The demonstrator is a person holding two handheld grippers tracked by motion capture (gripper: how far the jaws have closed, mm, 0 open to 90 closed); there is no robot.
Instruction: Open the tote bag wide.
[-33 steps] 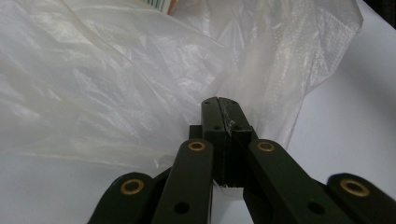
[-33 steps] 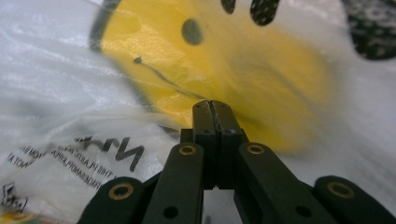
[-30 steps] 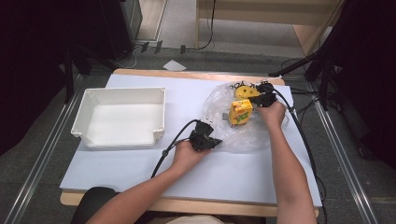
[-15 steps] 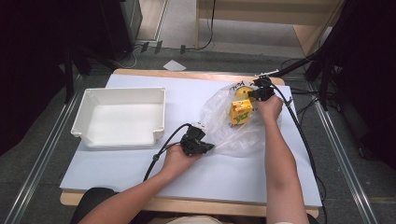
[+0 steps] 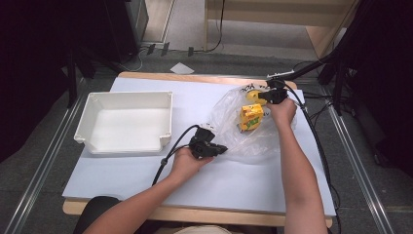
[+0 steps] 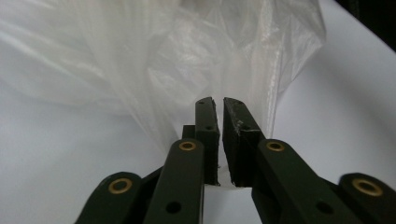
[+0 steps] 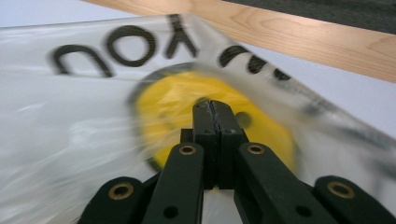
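A clear plastic bag (image 5: 253,144) lies on the table with a yellow carton (image 5: 251,117) inside it. My left gripper (image 5: 221,148) is at the bag's near-left edge. Its jaws (image 6: 219,105) have just been opening and stand a narrow gap apart, with the thin film (image 6: 163,56) still running between them. At the far edge of the bag my right gripper (image 5: 267,95) is shut on the film (image 7: 70,116). Its fingertips (image 7: 212,107) are pressed together over a yellow round print (image 7: 177,102) below black lettering.
An empty white tray (image 5: 126,97) stands at the left of the white table top (image 5: 243,190). The table's wooden far edge (image 7: 303,42) runs just beyond the bag. Cables trail from both grippers, and dark frames stand around the table.
The left hand has edged slightly toward the near side with the bag's edge. The right hand has kept its place at the bag's far edge.
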